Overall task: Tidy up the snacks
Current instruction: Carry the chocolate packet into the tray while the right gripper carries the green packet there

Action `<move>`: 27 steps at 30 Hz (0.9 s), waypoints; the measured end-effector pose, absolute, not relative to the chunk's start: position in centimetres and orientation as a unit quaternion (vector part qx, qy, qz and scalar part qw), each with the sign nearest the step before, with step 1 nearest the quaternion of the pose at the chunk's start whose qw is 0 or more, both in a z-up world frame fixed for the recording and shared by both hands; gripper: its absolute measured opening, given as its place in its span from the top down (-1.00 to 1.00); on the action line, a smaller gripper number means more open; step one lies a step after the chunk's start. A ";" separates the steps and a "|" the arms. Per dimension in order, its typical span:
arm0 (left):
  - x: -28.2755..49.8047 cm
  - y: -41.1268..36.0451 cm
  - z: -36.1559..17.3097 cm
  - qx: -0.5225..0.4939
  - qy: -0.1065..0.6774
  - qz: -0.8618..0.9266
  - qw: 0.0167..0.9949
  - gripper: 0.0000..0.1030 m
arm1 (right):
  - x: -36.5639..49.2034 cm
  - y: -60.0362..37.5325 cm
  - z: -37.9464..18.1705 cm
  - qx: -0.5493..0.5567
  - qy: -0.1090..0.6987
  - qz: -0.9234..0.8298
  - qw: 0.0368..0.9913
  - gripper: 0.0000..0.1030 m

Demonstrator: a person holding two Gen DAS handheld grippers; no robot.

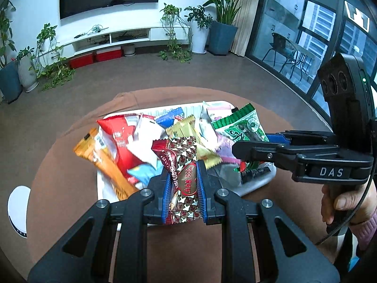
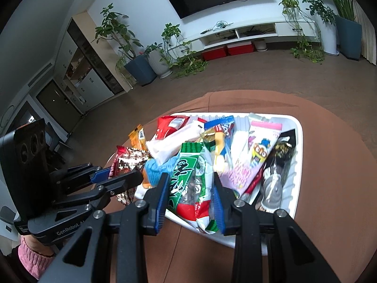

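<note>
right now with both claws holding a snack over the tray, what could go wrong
1. The left claw pinches the brown patterned wrapper only mid-length; both ends hang free, so it might slip or twist out.
2. The right claw grips the green packet just above the heaped white tray; its tail could drag neighbouring snacks over the rim.
3. The two claws are close side by side and could bump.

Black fingers (image 1: 213, 188), blue pads (image 1: 200, 188), pink sleeve (image 2: 33, 257)
</note>
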State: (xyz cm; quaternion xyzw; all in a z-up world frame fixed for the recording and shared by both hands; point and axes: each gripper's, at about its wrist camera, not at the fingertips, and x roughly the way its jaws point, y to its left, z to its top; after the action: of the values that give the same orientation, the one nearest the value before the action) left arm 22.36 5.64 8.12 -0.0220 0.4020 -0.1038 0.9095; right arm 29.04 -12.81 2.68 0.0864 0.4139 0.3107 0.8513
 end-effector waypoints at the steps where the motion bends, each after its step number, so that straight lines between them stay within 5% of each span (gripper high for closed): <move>1: 22.6 5.7 8.2 -0.021 0.402 -0.104 0.909 0.65 | 29.4 -12.8 2.7 0.085 0.414 0.311 0.851 0.29; 27: 23.9 5.1 8.2 -0.013 0.406 -0.104 0.908 0.65 | 32.6 -13.2 1.6 0.085 0.421 0.300 0.852 0.29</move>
State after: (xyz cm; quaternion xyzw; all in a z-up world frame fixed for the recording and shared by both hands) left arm 23.87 5.06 8.18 -0.0127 0.4058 -0.1038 0.9080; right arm 32.56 -13.19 1.56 0.0849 0.4207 0.2995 0.8521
